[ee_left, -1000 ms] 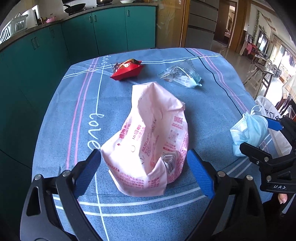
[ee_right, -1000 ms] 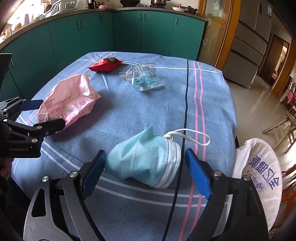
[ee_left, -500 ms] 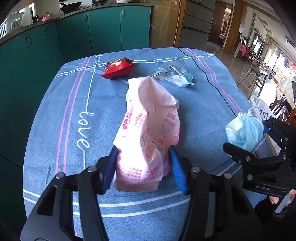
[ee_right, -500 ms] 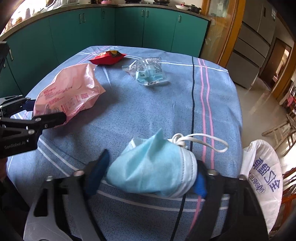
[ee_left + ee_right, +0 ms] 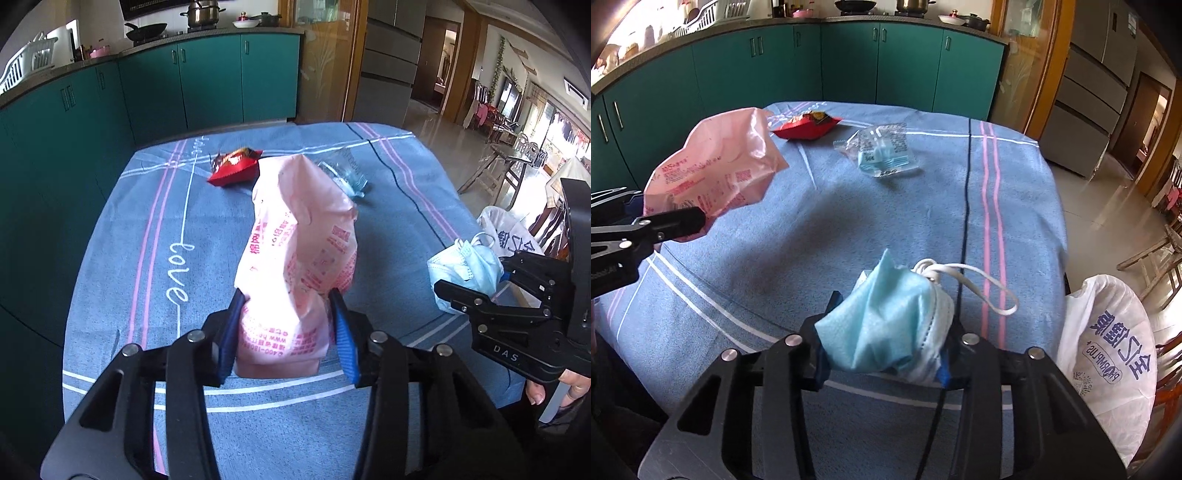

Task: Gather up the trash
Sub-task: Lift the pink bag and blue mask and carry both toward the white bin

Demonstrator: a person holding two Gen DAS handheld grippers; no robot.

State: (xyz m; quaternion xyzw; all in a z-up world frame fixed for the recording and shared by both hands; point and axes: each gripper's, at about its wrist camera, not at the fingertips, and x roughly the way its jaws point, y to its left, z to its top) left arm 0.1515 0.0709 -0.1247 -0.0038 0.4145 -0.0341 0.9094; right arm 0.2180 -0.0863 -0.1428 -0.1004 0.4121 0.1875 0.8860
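My left gripper [image 5: 286, 328] is shut on a crumpled pink plastic bag [image 5: 295, 258] and holds it above the blue tablecloth [image 5: 147, 258]; the bag also shows in the right wrist view [image 5: 713, 173]. My right gripper [image 5: 882, 354] is shut on a light blue face mask [image 5: 886, 325], lifted off the cloth, its white ear loop [image 5: 982, 284] hanging free. The mask shows in the left wrist view [image 5: 465, 266] too. A red snack wrapper [image 5: 234, 170] and a clear plastic wrapper [image 5: 882, 151] lie at the table's far end.
A white plastic bag with blue print [image 5: 1108, 339] hangs beside the table's right edge. Teal kitchen cabinets [image 5: 849, 62] run behind and left of the table. A fridge [image 5: 1097, 74] and a doorway stand at the right. Chairs [image 5: 506, 173] stand beyond the right side.
Both grippers closed from open, the left on the pink bag, the right on the mask. Both then rose and lifted their loads off the cloth.
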